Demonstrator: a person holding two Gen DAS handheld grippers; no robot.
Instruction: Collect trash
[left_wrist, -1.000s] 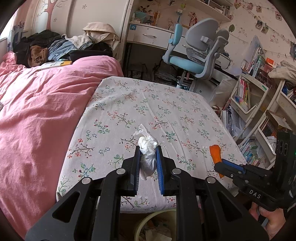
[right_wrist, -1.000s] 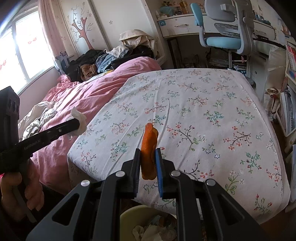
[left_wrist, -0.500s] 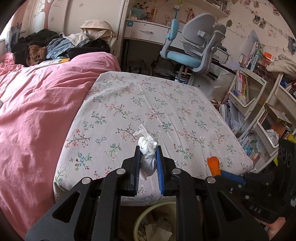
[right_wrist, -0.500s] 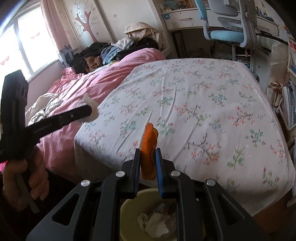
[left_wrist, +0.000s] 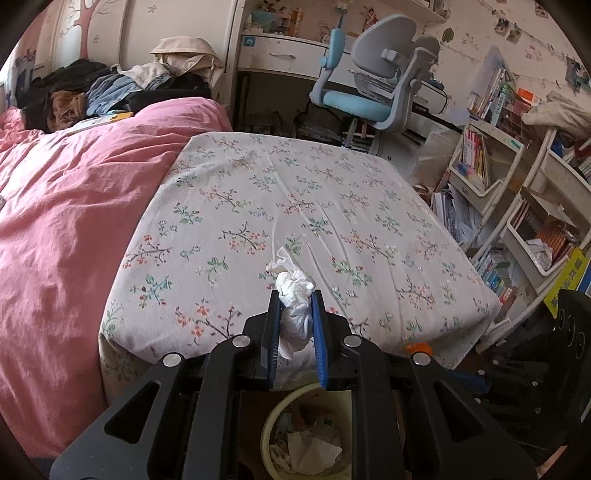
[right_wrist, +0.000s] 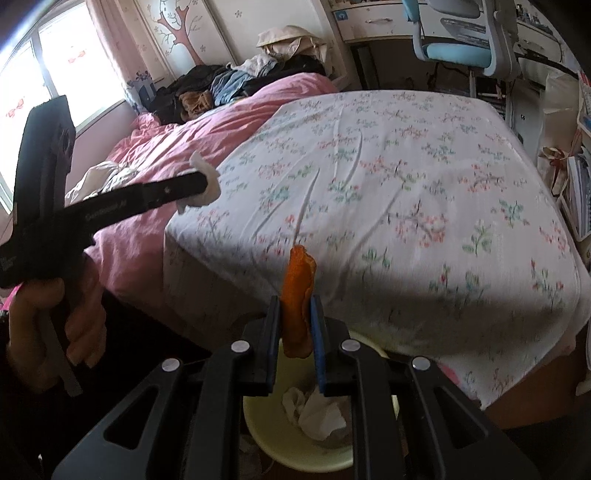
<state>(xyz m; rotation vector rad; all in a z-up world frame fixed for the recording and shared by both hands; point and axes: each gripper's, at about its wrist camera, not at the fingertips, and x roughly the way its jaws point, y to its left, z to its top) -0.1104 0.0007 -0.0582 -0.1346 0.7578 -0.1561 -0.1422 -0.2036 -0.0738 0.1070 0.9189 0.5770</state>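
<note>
Left tool (left_wrist: 294, 325) pinching crumpled tissue (left_wrist: 293, 310), right tool (right_wrist: 294, 325) clamping orange peel (right_wrist: 297, 299), yellow bin (right_wrist: 266, 424) below, floral bed (left_wrist: 295, 206) ahead

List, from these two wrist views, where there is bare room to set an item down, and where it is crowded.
The flowered sheet is bare from the pink duvet across to its edge by the bookshelves. Crowded: the clothes pile beyond the duvet, and the waste bin, already holding tissues below both loaded claws.
</note>
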